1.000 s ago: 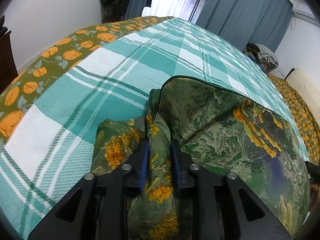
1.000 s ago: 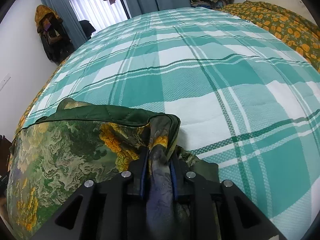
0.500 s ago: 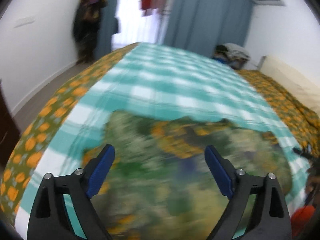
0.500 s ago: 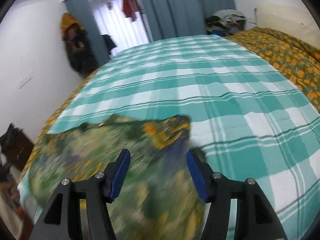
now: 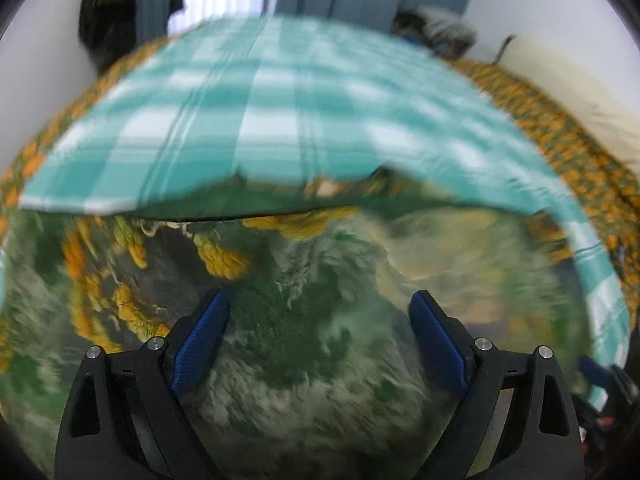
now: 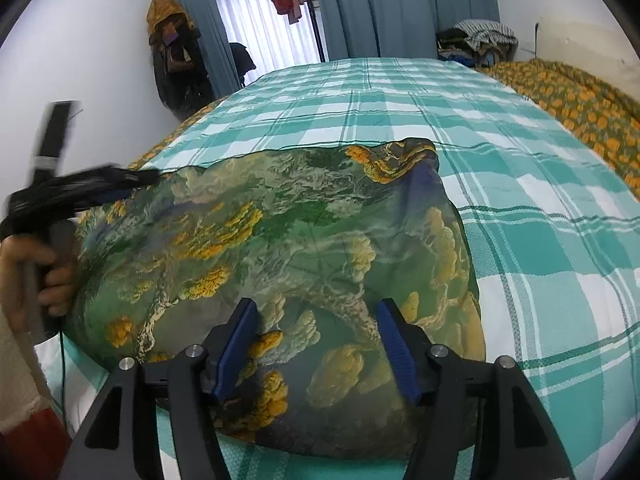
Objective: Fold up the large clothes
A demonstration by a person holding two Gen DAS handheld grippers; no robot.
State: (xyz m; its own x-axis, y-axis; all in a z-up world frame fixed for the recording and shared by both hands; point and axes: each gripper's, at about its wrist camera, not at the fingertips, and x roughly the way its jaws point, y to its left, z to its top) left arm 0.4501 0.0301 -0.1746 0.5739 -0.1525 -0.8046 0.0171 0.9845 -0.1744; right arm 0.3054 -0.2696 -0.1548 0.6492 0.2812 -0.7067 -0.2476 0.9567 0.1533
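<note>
A large green garment [image 6: 288, 248] with orange and cream print lies folded flat on the teal plaid bed cover [image 6: 520, 208]; it fills the lower half of the blurred left wrist view [image 5: 304, 320]. My left gripper [image 5: 320, 336] is open and empty above the garment. It also shows at the left edge of the right wrist view [image 6: 80, 192], blurred, over the garment's left edge. My right gripper [image 6: 316, 340] is open and empty over the garment's near part.
The teal plaid cover [image 5: 280, 112] stretches far ahead. An orange-flowered quilt [image 6: 580, 96] lies along the bed's right side. Blue curtains [image 6: 400, 8], hanging clothes [image 6: 172, 52] and a clothes pile [image 6: 476, 40] stand beyond the bed's far end.
Both grippers let go of the garment's corners, opened wide and pulled back and up. The garment now lies flat on the bed.
</note>
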